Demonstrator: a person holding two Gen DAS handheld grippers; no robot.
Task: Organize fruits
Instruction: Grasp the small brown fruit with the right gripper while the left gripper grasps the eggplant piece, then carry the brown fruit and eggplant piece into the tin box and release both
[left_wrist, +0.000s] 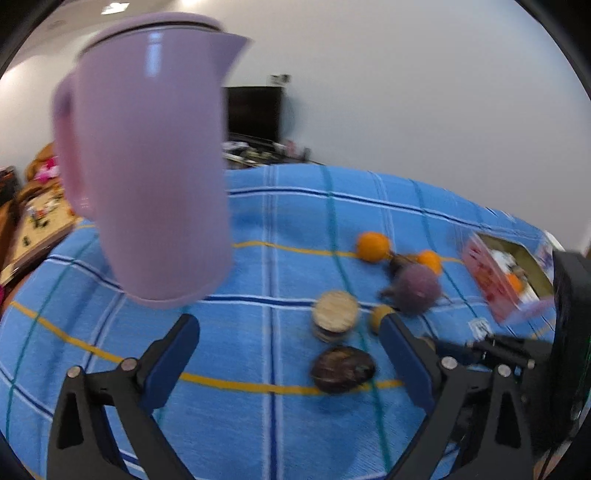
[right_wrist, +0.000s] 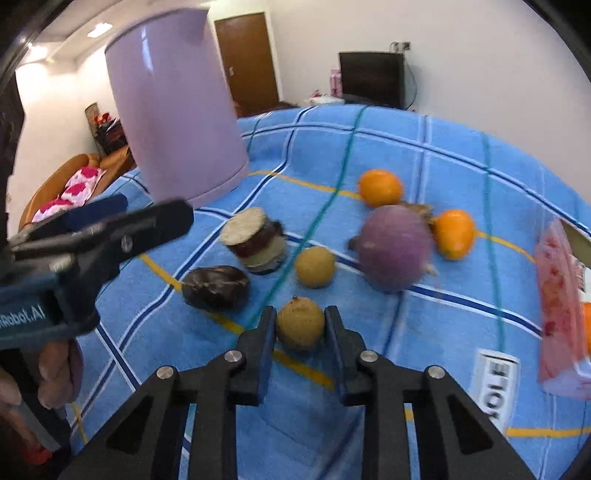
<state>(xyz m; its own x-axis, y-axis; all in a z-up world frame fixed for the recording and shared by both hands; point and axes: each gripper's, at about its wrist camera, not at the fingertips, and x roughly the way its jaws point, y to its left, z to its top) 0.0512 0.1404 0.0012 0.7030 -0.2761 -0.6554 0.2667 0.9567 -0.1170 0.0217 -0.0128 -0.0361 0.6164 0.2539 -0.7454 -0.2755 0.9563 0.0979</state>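
My right gripper (right_wrist: 300, 325) is shut on a small tan round fruit (right_wrist: 300, 323) low over the blue checked cloth (right_wrist: 424, 332). A second tan fruit (right_wrist: 314, 266) lies just beyond it, then a blurred purple round fruit (right_wrist: 393, 249) and two oranges (right_wrist: 380, 186) (right_wrist: 454, 232). To the left are a dark brown fruit (right_wrist: 216, 288) and a stacked round piece (right_wrist: 256, 242). My left gripper (left_wrist: 288, 321) stands open above the cloth with nothing between its fingers, the dark brown fruit (left_wrist: 343, 369) just ahead of it. A hand holds it at the left of the right wrist view.
A tall lilac kettle (left_wrist: 147, 166) stands on the cloth at the back left. A pink open box (left_wrist: 495, 280) with an orange (left_wrist: 515, 282) inside sits at the right edge. A white label (right_wrist: 495, 384) lies near the box. Room furniture is beyond the table.
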